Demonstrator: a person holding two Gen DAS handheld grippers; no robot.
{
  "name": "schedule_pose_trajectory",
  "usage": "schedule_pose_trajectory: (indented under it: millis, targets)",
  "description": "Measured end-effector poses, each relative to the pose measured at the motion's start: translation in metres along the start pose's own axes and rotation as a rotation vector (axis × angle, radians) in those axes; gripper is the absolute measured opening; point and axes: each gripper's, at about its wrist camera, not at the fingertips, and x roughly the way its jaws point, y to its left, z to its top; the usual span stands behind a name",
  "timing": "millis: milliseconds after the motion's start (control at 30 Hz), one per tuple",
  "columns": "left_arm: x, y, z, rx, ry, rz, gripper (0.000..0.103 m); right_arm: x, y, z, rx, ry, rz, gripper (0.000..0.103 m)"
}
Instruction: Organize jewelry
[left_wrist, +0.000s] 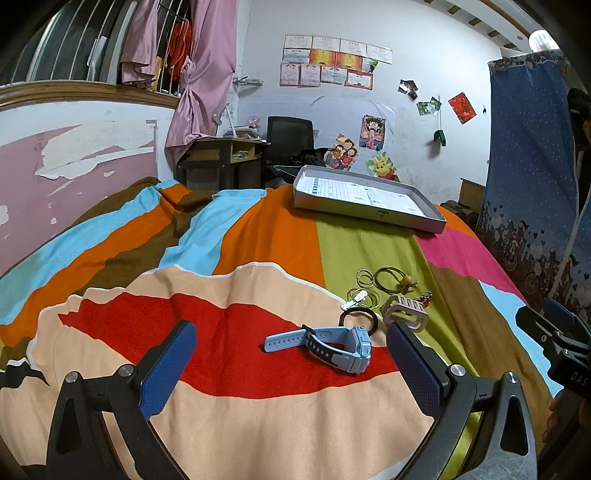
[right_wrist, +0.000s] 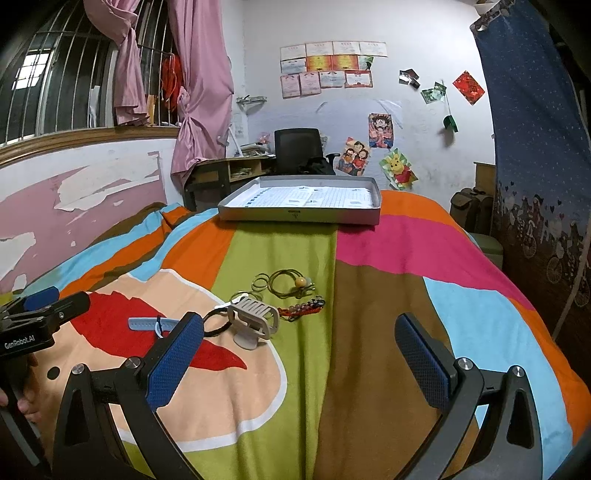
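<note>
Left wrist view: left gripper (left_wrist: 291, 354) has its jaws wide apart and empty, low over the striped bedspread (left_wrist: 258, 236). The blue watch (left_wrist: 334, 345) lies between the fingers, nearer the right one. Just beyond it sit a black hair tie (left_wrist: 360, 317), a beige claw clip (left_wrist: 404, 312) and thin rubber bands (left_wrist: 365, 280). The grey tray (left_wrist: 369, 214) is far, well apart from the pile. Judgement: step is grabbing the watch; centre on the case, not the loose strap, and close slowly so the hair tie isn't caught

Right wrist view: right gripper (right_wrist: 299, 350) is also spread and empty, hovering over bare cloth near right of the pile. Claw clip (right_wrist: 255, 317) and a beaded bracelet (right_wrist: 303, 308) lie ahead-left. Probably take the clip by its body
</note>
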Motion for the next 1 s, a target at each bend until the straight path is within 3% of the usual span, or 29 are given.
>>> schedule_pose_trajectory:
  millis: [1000]
  targets:
    - [0.0016, -0.0058, 0.0005, 0.002, 0.005, 0.003, 0.103, 0.0014, -0.0002, 0.0008, 0.007, -0.002, -0.004, 0.102]
